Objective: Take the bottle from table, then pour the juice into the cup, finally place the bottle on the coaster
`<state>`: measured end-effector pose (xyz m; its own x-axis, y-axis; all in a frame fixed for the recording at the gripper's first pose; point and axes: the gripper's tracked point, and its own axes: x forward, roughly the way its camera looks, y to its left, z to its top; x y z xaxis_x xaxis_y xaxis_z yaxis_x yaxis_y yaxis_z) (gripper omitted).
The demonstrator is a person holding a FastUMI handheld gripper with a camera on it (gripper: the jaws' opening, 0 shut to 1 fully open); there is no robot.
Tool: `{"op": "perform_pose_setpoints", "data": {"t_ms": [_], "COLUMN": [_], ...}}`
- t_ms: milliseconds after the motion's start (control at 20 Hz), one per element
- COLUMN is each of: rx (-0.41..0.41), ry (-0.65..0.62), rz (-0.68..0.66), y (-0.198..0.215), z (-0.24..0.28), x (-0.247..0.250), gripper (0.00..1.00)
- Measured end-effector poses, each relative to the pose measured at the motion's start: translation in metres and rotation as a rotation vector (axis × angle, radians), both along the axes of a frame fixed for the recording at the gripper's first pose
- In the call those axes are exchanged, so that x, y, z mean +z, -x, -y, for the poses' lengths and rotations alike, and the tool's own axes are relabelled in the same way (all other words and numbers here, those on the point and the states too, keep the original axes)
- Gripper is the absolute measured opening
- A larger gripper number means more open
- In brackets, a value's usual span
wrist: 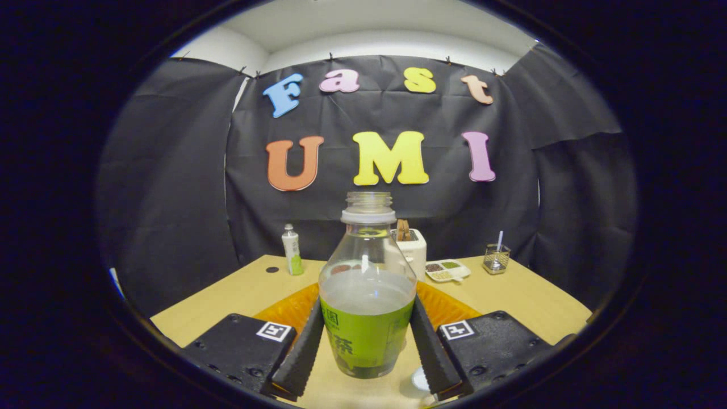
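Gripper view looks along the two fingers at the bottle [367,295], which stands upright between them, its green label level with the pads. The gripper [367,346] is closed on it: the left finger [301,352] lies against one side of the label and the right finger [434,355] against the other, both pressing the body low down. The cap is off and the neck is open. Juice fills roughly the lower half (the clear shoulder above it is empty). Whether the base sits on the table [238,295] or hangs just above it I cannot tell.

Behind the bottle is an orange ribbed mat [284,309], possibly the coaster. Farther back stand a small bottle [292,250], a white box [413,250], a divided dish [447,271] and a wire holder [496,259]. A pale round edge shows beside the right finger; I cannot make out what it is.

The bottle looks like thin, stiff plastic, likely to dent under a hard squeeze, and smooth where bare. Half full, it should be moderately light, but the liquid will shift as it tilts. The label band, where the wall is straight and less slick, seems the right place to hold. With no cap, any jerk could slop juice out.
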<state>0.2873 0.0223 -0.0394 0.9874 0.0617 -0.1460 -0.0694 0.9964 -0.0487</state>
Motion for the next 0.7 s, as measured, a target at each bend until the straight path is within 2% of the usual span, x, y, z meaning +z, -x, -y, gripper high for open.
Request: {"op": "perform_pose_setpoints", "data": {"t_ms": [300, 700], "rx": [-0.029, -0.101], "ry": [0.084, 0.038], "rz": [0.011, 0.031], "y": [-0.045, -0.097], "z": [-0.001, 0.017], "x": [-0.02, -0.039], "gripper": [0.81, 0.81]}}
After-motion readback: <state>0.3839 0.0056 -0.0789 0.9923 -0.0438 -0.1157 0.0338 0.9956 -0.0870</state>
